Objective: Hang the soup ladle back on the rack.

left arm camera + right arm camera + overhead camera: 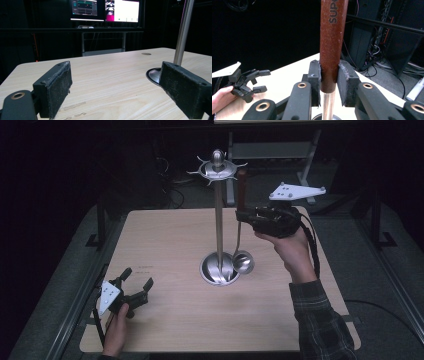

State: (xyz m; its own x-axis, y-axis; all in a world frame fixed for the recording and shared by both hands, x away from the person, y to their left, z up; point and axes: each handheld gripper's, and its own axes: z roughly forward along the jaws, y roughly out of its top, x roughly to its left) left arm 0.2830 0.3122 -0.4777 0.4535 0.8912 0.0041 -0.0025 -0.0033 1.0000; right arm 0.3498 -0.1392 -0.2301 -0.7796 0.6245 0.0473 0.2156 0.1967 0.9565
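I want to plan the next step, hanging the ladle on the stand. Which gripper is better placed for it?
Probably the right. The right gripper already clamps the ladle by its brown handle, upright beside the stand, near the hook ring on top. The left gripper is open, low at the table's near-left corner.

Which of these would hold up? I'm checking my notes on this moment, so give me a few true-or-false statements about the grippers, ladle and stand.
1. The right gripper is shut on the ladle's brown handle. True.
2. The ladle lies flat on the table. False: it is held upright, bowl down beside the stand's base.
3. The left gripper is open and holds nothing. True.
4. The left gripper grips the stand's pole. False: it is near the table's front left corner, apart from it.
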